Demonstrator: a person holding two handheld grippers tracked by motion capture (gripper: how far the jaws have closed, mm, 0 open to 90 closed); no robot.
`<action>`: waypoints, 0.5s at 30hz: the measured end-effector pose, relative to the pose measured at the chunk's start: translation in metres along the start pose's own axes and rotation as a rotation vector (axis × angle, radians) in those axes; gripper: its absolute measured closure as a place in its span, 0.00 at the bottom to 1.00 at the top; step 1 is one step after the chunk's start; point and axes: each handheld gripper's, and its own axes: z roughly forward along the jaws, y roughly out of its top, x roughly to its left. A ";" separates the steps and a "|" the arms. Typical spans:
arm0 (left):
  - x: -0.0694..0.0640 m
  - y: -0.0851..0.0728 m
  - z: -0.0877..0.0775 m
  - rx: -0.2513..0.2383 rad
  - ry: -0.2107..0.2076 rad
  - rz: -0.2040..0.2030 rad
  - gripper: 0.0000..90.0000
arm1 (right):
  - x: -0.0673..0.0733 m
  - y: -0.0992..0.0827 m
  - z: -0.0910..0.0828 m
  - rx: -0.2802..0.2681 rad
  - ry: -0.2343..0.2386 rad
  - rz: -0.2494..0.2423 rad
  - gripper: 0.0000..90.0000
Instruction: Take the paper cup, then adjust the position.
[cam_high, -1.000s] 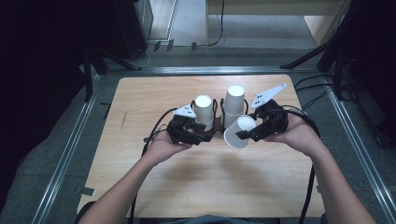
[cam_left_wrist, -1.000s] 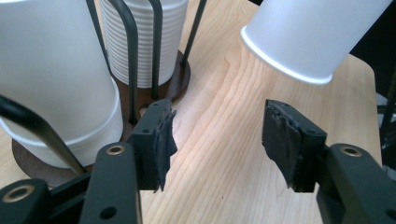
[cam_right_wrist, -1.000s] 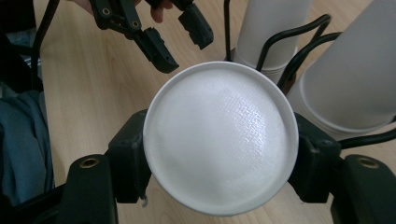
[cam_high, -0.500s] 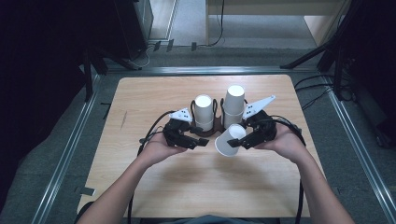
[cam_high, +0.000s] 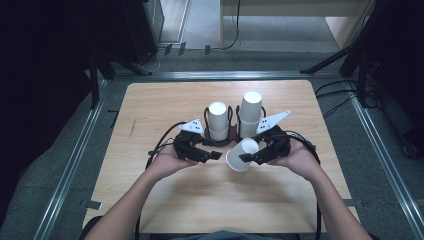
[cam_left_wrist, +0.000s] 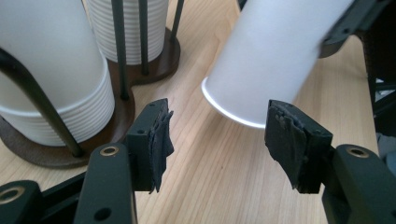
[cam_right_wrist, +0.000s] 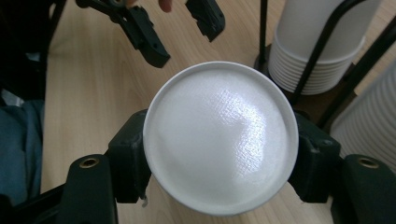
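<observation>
Holding a single white paper cup (cam_high: 242, 154) in our right gripper (cam_high: 256, 156), we have the jaws pressed on its sides near the closed base. In the right gripper view the cup's round bottom (cam_right_wrist: 220, 136) faces the camera with a black pad against it on each side. In the high view the cup lies tilted, open mouth pointing toward our left and slightly toward the near edge of the table (cam_high: 150, 210), just above the wood, a little nearer to us than the table's middle.

Our left gripper (cam_high: 212, 155) sits just beside the cup's mouth with its jaws spread and nothing between them. In the left gripper view the two pads (cam_left_wrist: 161, 140) stand apart over bare wood, and the cup's open rim (cam_left_wrist: 233, 109) hangs just beyond them, not touching either one.

Behind both grippers, toward the far edge, stands a dark brown cup holder (cam_high: 224, 140) with thin black wire uprights. It carries two stacks of upside-down white cups: the left stack (cam_high: 218, 120) shorter, the right stack (cam_high: 249, 113) taller. Our held cup is just in front of the right stack, apart from it. Cables (cam_high: 162, 142) trail from both grippers across the table toward us.
</observation>
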 end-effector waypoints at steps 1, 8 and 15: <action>0.001 0.000 0.000 0.008 0.000 0.004 0.45 | 0.001 -0.001 0.001 -0.010 0.006 -0.001 0.37; 0.007 -0.002 -0.005 -0.015 -0.037 -0.001 0.37 | 0.006 -0.002 0.009 -0.037 0.001 -0.014 0.37; 0.007 -0.003 -0.006 -0.002 -0.052 0.006 0.21 | 0.000 -0.007 0.017 -0.026 -0.008 0.016 0.37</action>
